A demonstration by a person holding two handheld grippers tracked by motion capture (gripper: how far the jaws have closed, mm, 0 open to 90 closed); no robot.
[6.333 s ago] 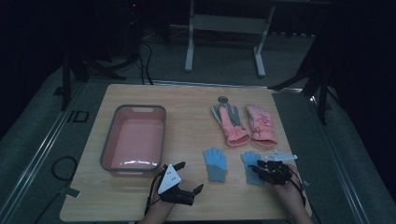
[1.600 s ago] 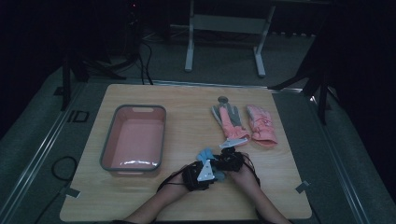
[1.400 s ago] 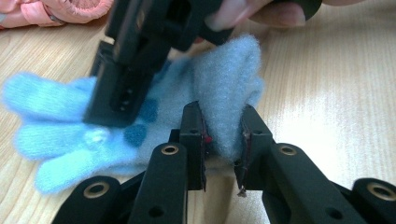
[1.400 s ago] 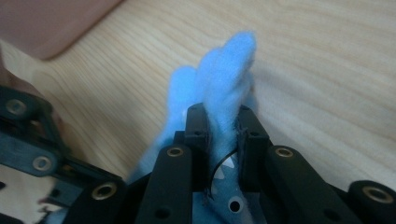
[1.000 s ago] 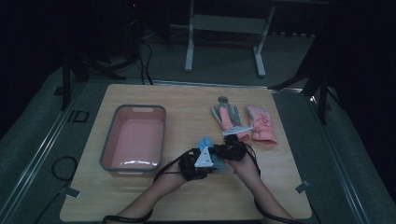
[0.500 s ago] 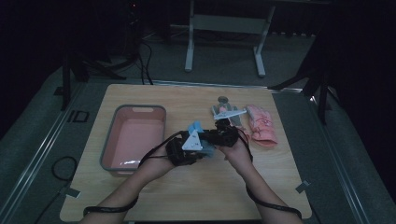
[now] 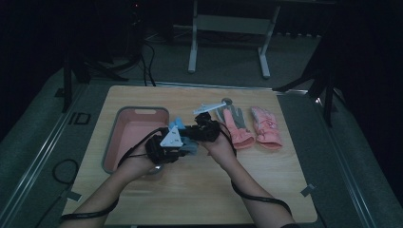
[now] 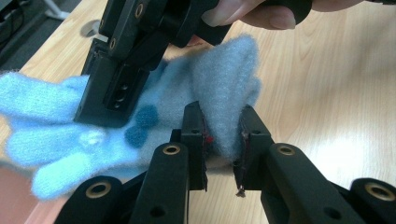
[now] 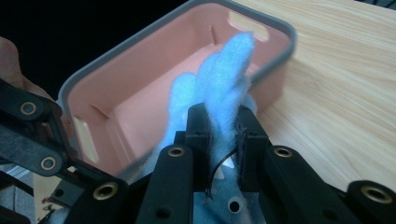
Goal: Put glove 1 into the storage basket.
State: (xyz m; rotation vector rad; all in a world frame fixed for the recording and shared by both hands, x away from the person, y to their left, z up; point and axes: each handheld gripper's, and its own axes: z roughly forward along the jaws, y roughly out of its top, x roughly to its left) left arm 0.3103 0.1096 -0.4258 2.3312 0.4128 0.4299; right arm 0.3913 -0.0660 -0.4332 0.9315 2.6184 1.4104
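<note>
1. Pink tub (image 7: 124, 142), grey-rimmed, stands on the left part of the wooden counter (image 7: 199, 190); in the right gripper view its open interior (image 9: 154, 88) lies just beyond the jaws.
2. Left gripper (image 7: 172, 146), held above the counter just right of the tub's rim, has its jaws clamped on a fold of blue fleece gloves (image 8: 219, 98); the pads press the fabric from both sides in the left gripper view.
3. Blue fleece gloves (image 7: 183, 137) hang between the two grippers, lifted off the counter. In the left gripper view the glove fingers (image 8: 42, 140) spread to the left, and dark blue dots mark the fabric.
4. Right gripper (image 7: 202, 132), just beside the left one, has its jaws pressed together on another part of the gloves (image 9: 224, 84), which rise between the pads in the right gripper view.
5. Pair of pink gloves (image 7: 252, 127) lies flat on the counter to the right of the hands, side by side, apart from the blue pair.
</note>
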